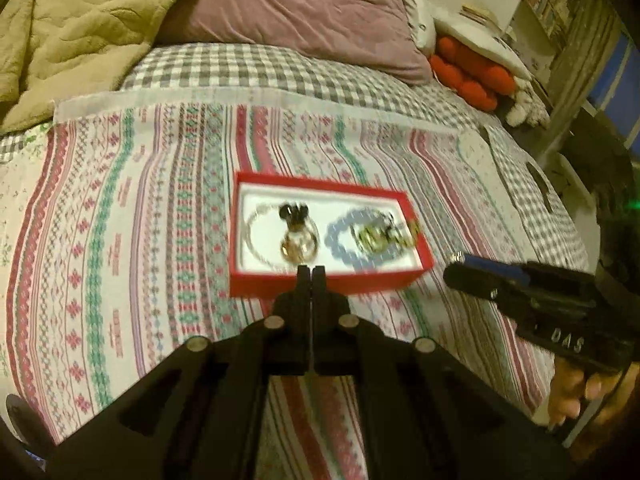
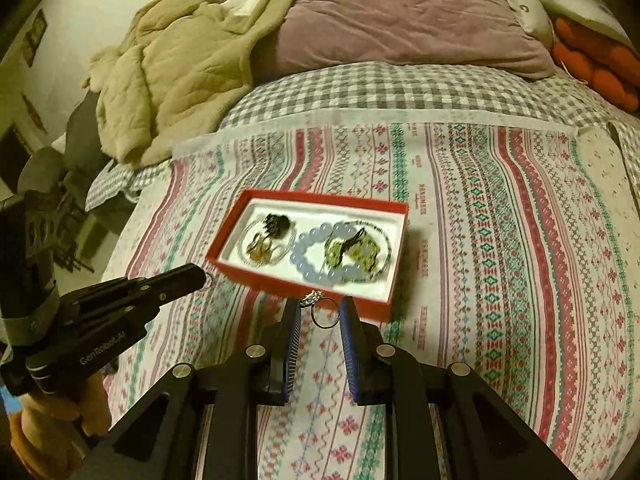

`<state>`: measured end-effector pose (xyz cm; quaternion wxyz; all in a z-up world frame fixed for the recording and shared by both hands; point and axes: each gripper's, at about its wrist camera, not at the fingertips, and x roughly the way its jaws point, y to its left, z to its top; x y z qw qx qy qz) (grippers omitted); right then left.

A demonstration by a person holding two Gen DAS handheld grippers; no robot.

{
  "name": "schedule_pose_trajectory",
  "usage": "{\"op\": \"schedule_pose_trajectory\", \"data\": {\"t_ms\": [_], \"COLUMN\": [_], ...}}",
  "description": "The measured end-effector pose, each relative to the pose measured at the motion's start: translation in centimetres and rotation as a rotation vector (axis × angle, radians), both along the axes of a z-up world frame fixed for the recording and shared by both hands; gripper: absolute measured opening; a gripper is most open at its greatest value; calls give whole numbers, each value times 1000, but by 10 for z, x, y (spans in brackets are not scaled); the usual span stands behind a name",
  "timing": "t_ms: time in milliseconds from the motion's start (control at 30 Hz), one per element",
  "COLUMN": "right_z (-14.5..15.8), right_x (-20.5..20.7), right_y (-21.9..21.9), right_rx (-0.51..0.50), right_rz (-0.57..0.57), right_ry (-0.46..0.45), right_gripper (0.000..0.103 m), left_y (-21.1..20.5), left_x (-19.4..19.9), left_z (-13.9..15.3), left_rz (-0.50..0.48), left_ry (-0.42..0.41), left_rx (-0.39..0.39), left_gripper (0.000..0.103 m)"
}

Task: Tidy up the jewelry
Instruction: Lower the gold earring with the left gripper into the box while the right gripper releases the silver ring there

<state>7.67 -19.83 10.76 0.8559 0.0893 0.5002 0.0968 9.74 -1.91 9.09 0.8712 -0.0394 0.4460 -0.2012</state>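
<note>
A red jewelry box (image 1: 280,282) with a white lining lies on the patterned cloth; it also shows in the right wrist view (image 2: 320,286). Inside lie a blue bead bracelet (image 2: 316,256), a green-and-gold piece (image 2: 352,258), a clear bracelet with gold and black pieces (image 2: 266,240). My right gripper (image 2: 320,312) is shut on a thin ring with a stone top (image 2: 318,308), held just in front of the box's near wall. My left gripper (image 1: 310,272) is shut and empty at the box's near edge; it also shows in the right wrist view (image 2: 196,274).
The striped patterned cloth (image 1: 120,220) covers a checked bed sheet (image 1: 248,68). A beige quilt (image 2: 172,68), a mauve pillow (image 2: 408,16) and red cushions (image 1: 472,76) lie at the back. The bed edge drops off at the right (image 1: 568,216).
</note>
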Motion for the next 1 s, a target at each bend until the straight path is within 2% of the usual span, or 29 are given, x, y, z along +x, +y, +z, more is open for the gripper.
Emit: {"op": "schedule_pose_trajectory", "data": {"t_ms": [133, 300, 600, 767, 900, 1000], "right_z": [-4, -11, -28, -28, -21, -15], "right_x": [14, 28, 43, 45, 44, 41], "right_y": [5, 16, 11, 9, 8, 7], "right_rx": [22, 20, 29, 45, 34, 34], "right_rz": [-10, -3, -52, -66, -67, -69], "right_ry": [2, -2, 17, 22, 8, 0], "right_gripper": [20, 20, 20, 21, 23, 25], "left_y": [-7, -10, -14, -17, -18, -18], "left_x": [15, 28, 36, 34, 31, 26], "left_z": [-5, -18, -29, -28, -25, -21], "left_rz": [45, 88, 99, 90, 85, 73], "left_ry": [-37, -29, -16, -22, -31, -40], "left_rx": [56, 71, 82, 85, 89, 92], "left_gripper": [1, 1, 1, 2, 26, 32]}}
